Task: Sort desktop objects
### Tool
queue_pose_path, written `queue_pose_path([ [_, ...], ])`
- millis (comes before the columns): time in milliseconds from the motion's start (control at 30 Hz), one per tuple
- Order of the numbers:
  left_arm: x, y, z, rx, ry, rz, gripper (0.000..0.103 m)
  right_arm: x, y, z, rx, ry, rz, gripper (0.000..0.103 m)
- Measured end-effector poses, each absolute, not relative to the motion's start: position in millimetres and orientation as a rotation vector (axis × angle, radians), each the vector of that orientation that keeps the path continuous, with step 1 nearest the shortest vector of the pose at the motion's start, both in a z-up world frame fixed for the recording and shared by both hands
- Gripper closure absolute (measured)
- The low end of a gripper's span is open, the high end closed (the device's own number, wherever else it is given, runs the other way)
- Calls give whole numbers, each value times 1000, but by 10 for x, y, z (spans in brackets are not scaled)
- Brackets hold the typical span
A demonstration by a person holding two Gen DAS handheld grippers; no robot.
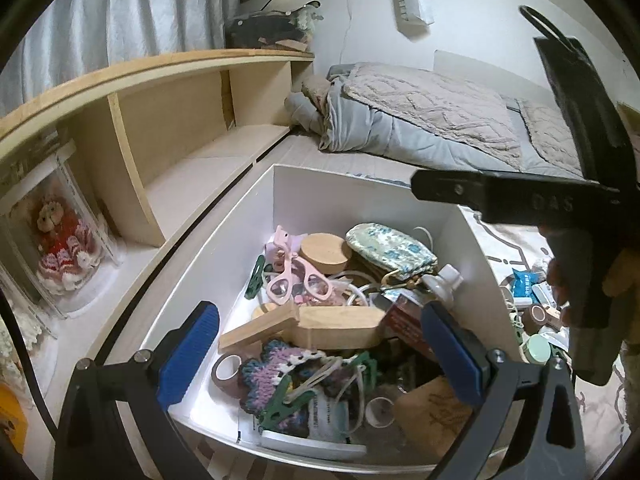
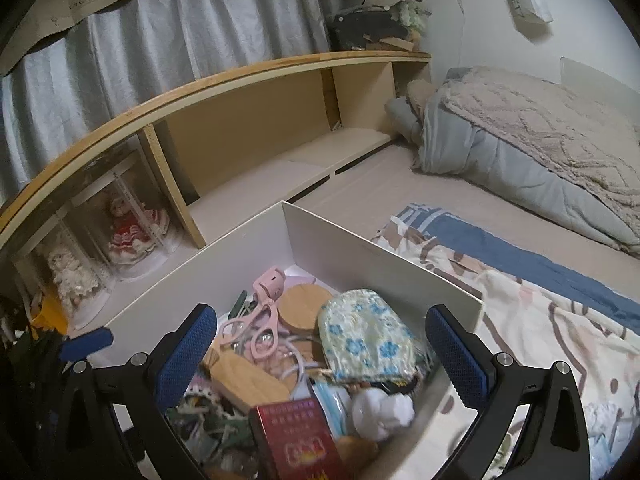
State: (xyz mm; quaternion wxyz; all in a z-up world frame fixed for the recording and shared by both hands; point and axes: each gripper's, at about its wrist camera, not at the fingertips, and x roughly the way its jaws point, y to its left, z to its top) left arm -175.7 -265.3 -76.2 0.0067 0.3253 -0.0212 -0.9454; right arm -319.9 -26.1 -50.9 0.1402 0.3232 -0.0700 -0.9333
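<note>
Bedroom clutter fills both views: a wooden shelf (image 1: 168, 128) runs along the wall at nine to eleven o'clock, with a doll in a red dress (image 1: 60, 240) in a clear case at its left end, and folded grey bedding (image 1: 420, 116) lies at one o'clock.

A white box (image 1: 352, 196) sits in the middle, crowded with small things. From its left side: a roll of brown tape (image 1: 228, 372), a crocheted purple mat (image 1: 272, 372), pink glasses (image 1: 300, 280), a wooden block (image 1: 260, 324), a round wooden lid (image 1: 325, 252), a floral coin purse (image 1: 390, 244) at twelve o'clock, and a red packet (image 2: 298, 436).

The left gripper (image 1: 320, 356) hangs over the box, its blue fingers spread apart and holding nothing. The right gripper (image 2: 320, 356) hangs over the box too, spread wide and empty. More small things lie on the patterned sheet (image 2: 540, 320) at three o'clock.
</note>
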Motion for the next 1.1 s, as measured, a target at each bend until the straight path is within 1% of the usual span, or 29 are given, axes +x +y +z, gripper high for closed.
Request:
queue_pose_path([
  [267, -1663, -2445, -496, 951, -91, -2981, 1, -2892, -64, -365, 892, -150, -2736, 0],
  [433, -1573, -2267, -268, 881, -167, -2981, 1, -2659, 86, -214, 857, -162, -2757, 0],
  [600, -1439, -2093, -90, 838, -188, -2998, 1, -2433, 200, -66, 815, -134, -2773, 0],
  [867, -1219, -1850, 103, 858, -151, -3021, 1, -2038, 426, 108, 785, -99, -2811, 0],
  [967, -1111, -1762, 171, 853, -136, -3027, 1, -1864, 525, 166, 779, -113, -2813, 0],
  [1100, -945, -1646, 258, 841, -163, -3021, 1, -1604, 630, 209, 773, -91, -2838, 0],
])
